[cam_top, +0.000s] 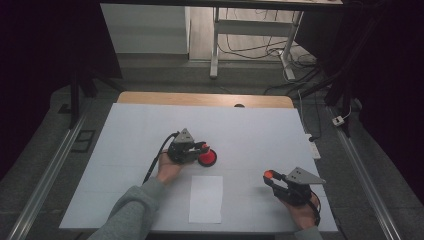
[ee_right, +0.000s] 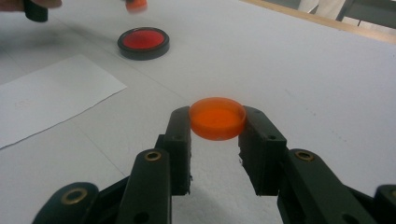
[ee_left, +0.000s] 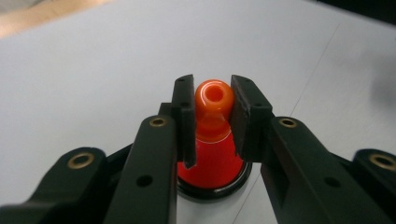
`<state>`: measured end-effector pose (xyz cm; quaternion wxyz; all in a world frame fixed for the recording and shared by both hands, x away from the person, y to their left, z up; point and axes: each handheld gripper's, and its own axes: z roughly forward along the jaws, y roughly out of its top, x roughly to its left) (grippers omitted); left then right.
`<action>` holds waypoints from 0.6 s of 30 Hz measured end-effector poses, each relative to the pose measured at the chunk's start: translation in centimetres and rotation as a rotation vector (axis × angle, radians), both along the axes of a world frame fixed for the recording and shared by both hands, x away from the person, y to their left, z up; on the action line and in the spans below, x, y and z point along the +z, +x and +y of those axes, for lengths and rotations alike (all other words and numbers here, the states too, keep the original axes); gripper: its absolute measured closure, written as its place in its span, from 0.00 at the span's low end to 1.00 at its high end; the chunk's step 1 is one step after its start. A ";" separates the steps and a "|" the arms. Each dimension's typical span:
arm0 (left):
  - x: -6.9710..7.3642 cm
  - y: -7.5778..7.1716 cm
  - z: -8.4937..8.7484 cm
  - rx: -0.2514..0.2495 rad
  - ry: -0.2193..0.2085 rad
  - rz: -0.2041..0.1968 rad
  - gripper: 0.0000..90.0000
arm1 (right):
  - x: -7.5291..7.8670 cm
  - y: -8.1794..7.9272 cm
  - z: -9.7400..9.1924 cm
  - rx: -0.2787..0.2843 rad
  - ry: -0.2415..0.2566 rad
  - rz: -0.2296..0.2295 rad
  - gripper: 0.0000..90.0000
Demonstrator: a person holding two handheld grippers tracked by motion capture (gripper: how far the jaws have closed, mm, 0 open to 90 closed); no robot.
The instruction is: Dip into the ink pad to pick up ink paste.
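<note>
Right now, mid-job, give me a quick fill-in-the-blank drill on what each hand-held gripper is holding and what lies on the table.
1. The left hand-held gripper is shut on the orange ____ of a stamp.
2. The right hand-held gripper holds a round orange ____ by its edge.
3. The stamp stands on a red pad ringed in ____.
4. Between the two hands lies a white sheet of ____.

Missing words: knob; cap; black; paper

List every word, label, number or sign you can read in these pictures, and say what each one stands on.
None can be read.
White sheet of paper: looks blank; only a faint mark, too pale to read.
Orange stamp in the left tool: no lettering visible.
Orange cap in the right tool: plain.
Red ink pad: no label visible.
Power strip beside the table: too small to tell.
</note>
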<state>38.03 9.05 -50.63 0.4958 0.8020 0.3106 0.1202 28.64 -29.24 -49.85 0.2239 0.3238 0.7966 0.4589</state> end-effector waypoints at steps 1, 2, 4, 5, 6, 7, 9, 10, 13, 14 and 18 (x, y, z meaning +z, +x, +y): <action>0.3 -0.1 0.2 0.002 -0.011 -0.004 0.80 | 0.0 0.0 0.0 0.000 0.000 0.000 0.72; 0.5 -0.1 0.4 0.004 -0.020 -0.009 0.80 | 0.0 0.0 0.0 0.000 0.000 0.000 0.72; 0.8 -0.2 0.7 0.004 -0.037 -0.009 0.80 | 0.0 0.0 0.0 0.001 -0.001 0.001 0.72; 0.9 -0.2 0.8 0.003 -0.042 -0.009 0.80 | 0.0 0.0 0.1 -0.002 -0.004 -0.001 0.72; 0.9 -0.1 0.8 0.004 -0.045 -0.009 0.80 | 0.0 0.0 0.1 0.002 -0.002 0.000 0.72; 0.9 -0.1 0.9 0.003 -0.047 -0.007 0.80 | 0.0 0.0 0.1 0.002 -0.002 0.000 0.72; 0.8 -0.1 0.8 0.000 -0.045 -0.001 0.80 | 0.0 0.0 0.1 -0.001 -0.004 -0.001 0.72; 0.7 0.0 0.7 -0.005 -0.042 0.001 0.80 | 0.0 0.0 0.1 -0.001 -0.004 0.000 0.72; 0.3 0.1 0.3 -0.015 -0.023 0.010 0.80 | 0.0 0.0 0.1 0.003 -0.001 0.001 0.72; 0.1 0.1 0.1 -0.018 -0.017 0.014 0.80 | 0.0 0.0 0.0 0.003 -0.001 0.002 0.72; -0.5 0.3 -0.3 -0.017 0.007 0.024 0.80 | 0.0 0.0 0.1 0.005 -0.003 0.001 0.72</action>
